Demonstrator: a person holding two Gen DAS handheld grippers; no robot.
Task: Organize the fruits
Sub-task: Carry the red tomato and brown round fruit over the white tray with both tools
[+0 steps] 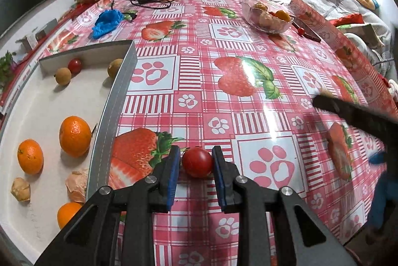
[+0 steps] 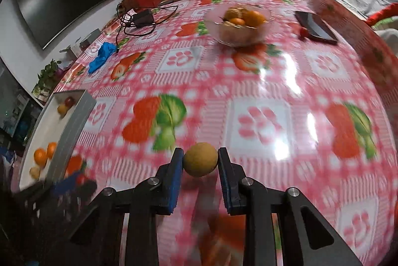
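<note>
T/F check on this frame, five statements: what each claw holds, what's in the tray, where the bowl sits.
1. The left claw grips a small red tomato. True.
2. The right claw is empty. False: it is closed on a round tan-yellow fruit.
3. The white tray already holds oranges and small brown fruits. True.
4. The clear bowl sits inside the tray. False: it stands apart on the tablecloth, farther back.
5. The bowl is empty. False: orange and pale fruits lie in it.
</note>
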